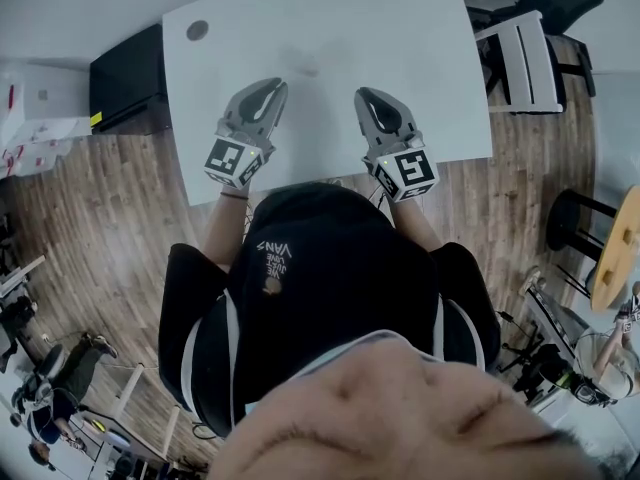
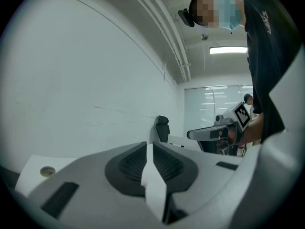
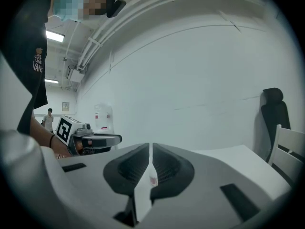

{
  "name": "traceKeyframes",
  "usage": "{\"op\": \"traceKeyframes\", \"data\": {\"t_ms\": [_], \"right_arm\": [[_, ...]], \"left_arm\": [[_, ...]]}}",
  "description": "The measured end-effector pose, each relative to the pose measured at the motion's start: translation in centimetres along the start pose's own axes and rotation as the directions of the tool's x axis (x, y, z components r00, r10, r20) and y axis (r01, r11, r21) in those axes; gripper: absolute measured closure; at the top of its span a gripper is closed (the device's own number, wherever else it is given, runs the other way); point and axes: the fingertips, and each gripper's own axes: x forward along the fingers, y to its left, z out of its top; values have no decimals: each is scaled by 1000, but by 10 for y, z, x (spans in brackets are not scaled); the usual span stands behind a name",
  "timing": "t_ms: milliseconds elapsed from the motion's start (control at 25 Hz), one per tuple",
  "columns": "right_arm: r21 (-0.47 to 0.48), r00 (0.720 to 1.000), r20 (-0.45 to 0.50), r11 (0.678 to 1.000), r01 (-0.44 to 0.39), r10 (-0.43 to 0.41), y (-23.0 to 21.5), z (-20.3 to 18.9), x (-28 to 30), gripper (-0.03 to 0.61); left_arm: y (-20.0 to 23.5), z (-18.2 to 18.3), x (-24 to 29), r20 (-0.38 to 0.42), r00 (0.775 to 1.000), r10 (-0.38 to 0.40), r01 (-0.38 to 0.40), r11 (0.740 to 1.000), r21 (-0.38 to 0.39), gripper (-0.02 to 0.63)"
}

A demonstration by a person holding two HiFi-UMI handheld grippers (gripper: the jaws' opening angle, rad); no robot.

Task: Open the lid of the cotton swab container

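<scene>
- Cotton swab container: no view showed where it stood.
- Left gripper (image 1: 272, 86) and right gripper (image 1: 362, 94) hung side by side over the near half of the white table (image 1: 330, 28), each with its jaws pressed together on nothing.
- Farther off, a round grommet (image 1: 197, 30) sat at the table's far left corner.
</scene>
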Motion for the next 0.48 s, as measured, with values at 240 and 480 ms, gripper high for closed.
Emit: {"op": "traceKeyframes", "data": {"t_ms": [240,480], "right_arm": [[0,1000,-15,1000,14,-14,-3,-2,9,566],[1,999,-27,1000,30,-30,-6,-2,11,566]], "left_arm": [[12,-10,17,-18,999,-31,32,1000,1,595],[19,-24,34,-45,997,-60,60,998,-11,512]]}}
